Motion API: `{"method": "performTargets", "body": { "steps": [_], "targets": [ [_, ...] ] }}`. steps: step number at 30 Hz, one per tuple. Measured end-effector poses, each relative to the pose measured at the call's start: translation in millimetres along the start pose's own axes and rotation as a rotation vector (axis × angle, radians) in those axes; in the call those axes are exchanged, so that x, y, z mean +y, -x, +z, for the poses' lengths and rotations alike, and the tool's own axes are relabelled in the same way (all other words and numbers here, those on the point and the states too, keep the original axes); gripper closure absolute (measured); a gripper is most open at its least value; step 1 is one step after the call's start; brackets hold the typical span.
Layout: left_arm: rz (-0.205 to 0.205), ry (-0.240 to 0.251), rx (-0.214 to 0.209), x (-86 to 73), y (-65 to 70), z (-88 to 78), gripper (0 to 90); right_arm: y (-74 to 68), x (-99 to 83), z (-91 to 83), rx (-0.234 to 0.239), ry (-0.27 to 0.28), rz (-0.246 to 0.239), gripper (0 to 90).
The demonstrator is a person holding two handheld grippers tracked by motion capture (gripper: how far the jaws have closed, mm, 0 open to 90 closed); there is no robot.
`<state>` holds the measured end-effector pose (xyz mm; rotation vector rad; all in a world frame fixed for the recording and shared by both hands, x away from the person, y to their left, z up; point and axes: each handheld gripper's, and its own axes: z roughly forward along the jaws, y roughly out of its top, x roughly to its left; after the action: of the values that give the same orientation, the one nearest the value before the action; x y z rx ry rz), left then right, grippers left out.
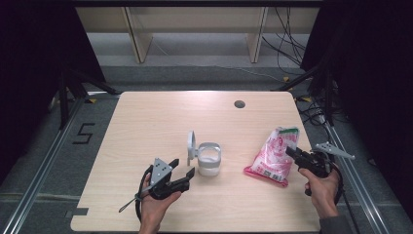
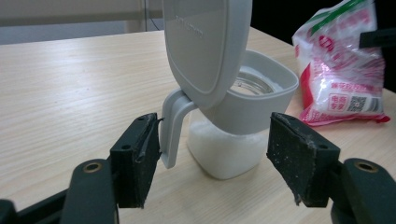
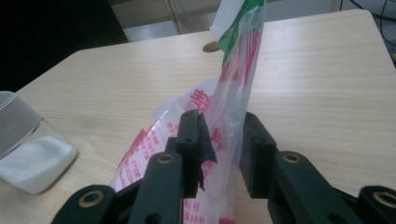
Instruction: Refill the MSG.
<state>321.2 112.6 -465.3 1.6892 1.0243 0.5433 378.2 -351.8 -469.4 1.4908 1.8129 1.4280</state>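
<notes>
step: pouring done, I judged | left gripper (image 1: 184, 168) spread beside jar (image 1: 209, 159) | right gripper (image 1: 291, 151) jaws slack around bag (image 1: 272, 156) (right of jar) | next: shut jar's lid (image 1: 192, 144)

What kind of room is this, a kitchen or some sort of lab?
Probably a lab or recording studio, not a kitchen: a light wooden table stands between black curtains, with loose black cables on the grey floor and metal floor rails alongside.

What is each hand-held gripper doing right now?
Left hand-held gripper: open, jar between its jaws.
Right hand-held gripper: open, bag loose between its jaws.
</notes>
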Motion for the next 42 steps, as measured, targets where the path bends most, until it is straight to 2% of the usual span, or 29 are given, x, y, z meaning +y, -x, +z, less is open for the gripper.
{"method": "performTargets", "body": {
  "steps": [1,2,5,8,9,10,11,12,14,15,16,18,19,20,21,24,25,28,31,32,33,34,35,36,37,39,40,41,42],
  "targets": [
    [0.0,0.0,0.005,1.0,-1.3,0.6,33.6,0.3,-0.5,-1.0,-0.012,-0.007,0.013,71.5],
    [-0.01,-0.001,0.017,2.0,-2.0,1.1,33.6,1.0,-1.1,0.0,0.006,0.008,0.015,71.0],
    [0.011,-0.018,0.003,5.8,-4.5,2.7,33.4,3.0,-2.5,-0.3,-0.003,-0.002,0.016,68.8],
    [0.023,-0.012,-0.007,6.3,-6.8,-0.9,32.7,3.4,-2.2,-1.9,-0.044,-0.019,0.011,66.3],
    [0.025,-0.011,-0.011,5.9,-8.5,-2.6,32.7,1.6,-2.3,-2.9,-0.046,-0.029,0.039,65.8],
    [0.025,-0.01,-0.012,5.3,-9.9,-4.1,32.8,4.8,-2.0,-3.4,-0.066,-0.028,-0.008,64.7],
    [0.022,-0.008,-0.005,4.6,-10.8,-5.8,32.8,3.4,-2.1,-4.3,-0.054,-0.033,0.019,63.1],
    [0.018,0.003,-0.01,3.5,-12.0,-6.8,32.7,1.4,-2.3,-5.7,-0.066,-0.038,0.044,61.0],
    [0.012,0.005,0.003,1.2,-13.7,-10.7,32.7,4.4,-3.1,-5.0,-0.064,0.01,0.023,55.3],
    [0.013,0.0,-0.007,0.4,-15.0,-10.3,32.9,2.7,-3.3,-6.9,-0.06,0.001,0.044,55.6],
    [0.022,-0.01,-0.008,0.4,-15.7,-10.7,33.3,3.0,-3.8,-7.8,-0.067,-0.002,0.029,55.6],
    [0.006,0.005,-0.006,-0.3,-16.4,-9.7,33.7,2.8,-5.0,-9.8,-0.091,-0.023,0.021,54.7],
    [0.006,0.003,-0.005,-0.2,-16.5,-9.6,33.6,2.5,-6.8,-9.8,-0.084,-0.022,0.037,53.6],
    [0.011,-0.003,-0.008,0.3,-16.7,-9.4,33.6,3.8,-7.4,-10.6,-0.085,-0.013,0.015,52.9],
    [0.005,0.001,-0.007,0.4,-15.9,-8.7,33.5,0.9,-7.8,-10.7,-0.075,-0.009,0.048,52.1],
    [0.011,-0.008,-0.005,1.1,-15.9,-8.5,33.5,-3.5,-7.9,-13.3,-0.067,0.02,0.02,49.9],
    [0.015,-0.009,-0.005,1.8,-16.3,-8.5,33.5,-7.0,-7.7,-14.5,-0.076,0.012,0.035,49.1],
    [0.014,-0.003,-0.007,3.5,-18.6,-9.3,33.5,-14.6,-9.1,-14.8,-0.067,0.015,-0.03,46.0],
    [0.013,-0.008,0.006,4.5,-20.4,-10.6,33.6,-25.5,-10.4,-14.4,-0.064,0.007,-0.065,44.1],
    [0.004,-0.005,0.011,4.5,-20.7,-10.4,33.7,-31.3,-10.9,-15.6,-0.056,-0.001,-0.047,43.6],
    [0.004,-0.003,0.01,4.6,-21.5,-10.3,33.8,-31.5,-10.5,-15.4,-0.052,-0.016,-0.099,43.1],
    [0.005,-0.001,0.008,4.9,-22.1,-10.2,33.8,-37.1,-12.0,-15.8,-0.038,-0.022,-0.062,43.1],
    [0.007,-0.002,0.008,5.3,-23.0,-10.3,33.8,-36.3,-12.4,-15.1,-0.039,-0.02,-0.109,42.8],
    [0.001,-0.005,0.012,5.5,-23.2,-10.6,33.8,-39.3,-13.3,-15.5,-0.037,-0.032,-0.107,42.4],
    [-0.004,-0.006,0.017,5.9,-23.2,-10.6,33.9,-39.4,-13.8,-15.1,-0.036,-0.028,-0.128,42.1],
    [-0.001,-0.01,0.015,6.9,-24.0,-10.2,34.1,-41.3,-15.8,-14.9,-0.006,-0.03,-0.125,41.8],
    [-0.003,-0.008,0.016,7.4,-24.1,-9.8,34.1,-42.7,-16.1,-16.1,-0.018,-0.042,-0.126,41.6],
    [0.0,-0.01,0.016,8.1,-24.5,-9.7,34.1,-45.5,-17.4,-16.4,-0.025,-0.047,-0.098,41.5],
    [0.003,-0.01,0.017,9.1,-25.1,-9.6,34.2,-42.8,-17.5,-16.5,-0.003,-0.047,-0.139,41.5]
  ]
}}
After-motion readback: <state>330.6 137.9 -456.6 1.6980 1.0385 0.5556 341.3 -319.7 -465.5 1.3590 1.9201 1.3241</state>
